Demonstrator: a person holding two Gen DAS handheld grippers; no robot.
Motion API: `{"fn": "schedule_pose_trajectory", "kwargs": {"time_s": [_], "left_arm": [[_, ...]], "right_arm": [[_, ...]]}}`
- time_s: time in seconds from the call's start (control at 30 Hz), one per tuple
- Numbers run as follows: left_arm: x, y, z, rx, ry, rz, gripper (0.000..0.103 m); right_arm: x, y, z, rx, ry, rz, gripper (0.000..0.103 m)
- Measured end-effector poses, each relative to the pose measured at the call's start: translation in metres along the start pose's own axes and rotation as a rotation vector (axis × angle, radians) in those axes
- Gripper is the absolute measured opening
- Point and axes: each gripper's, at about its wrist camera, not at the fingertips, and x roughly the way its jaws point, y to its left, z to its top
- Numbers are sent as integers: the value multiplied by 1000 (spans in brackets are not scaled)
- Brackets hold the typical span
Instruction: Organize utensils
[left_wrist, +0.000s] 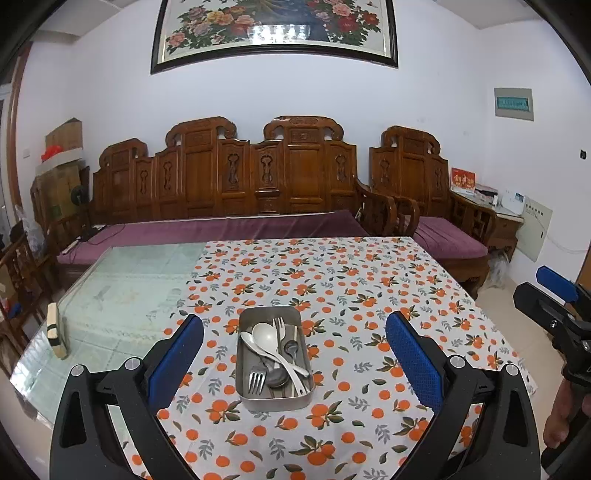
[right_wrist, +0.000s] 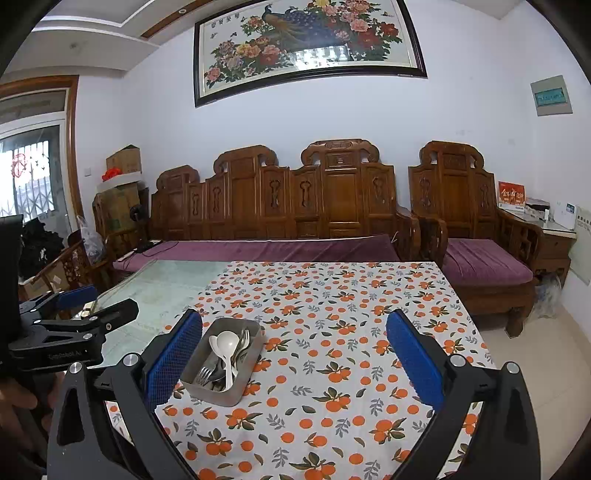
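left tongs (left_wrist: 293, 354): wide open, holding nothing | right tongs (right_wrist: 293, 354): same, gaping and empty | forks and spoons piled in metal tray (left_wrist: 244, 373) on the orange-print tabletop (left_wrist: 369, 295)

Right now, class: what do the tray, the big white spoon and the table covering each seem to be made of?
Tray: likely stainless steel, brushed grey with dull reflections. White spoon: probably plastic or melamine, opaque with a soft sheen. Table covering: looks like printed fabric or vinyl, orange-fruit pattern lying flat; which one is unclear.
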Motion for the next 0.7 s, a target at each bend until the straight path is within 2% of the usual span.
{"fn": "schedule_pose_trajectory", "kwargs": {"time_s": [0.7], "left_arm": [[-8, -2, 1, 6, -17, -3, 95]], "right_arm": [[-1, -4, -1, 9, 1, -4, 100]]}}
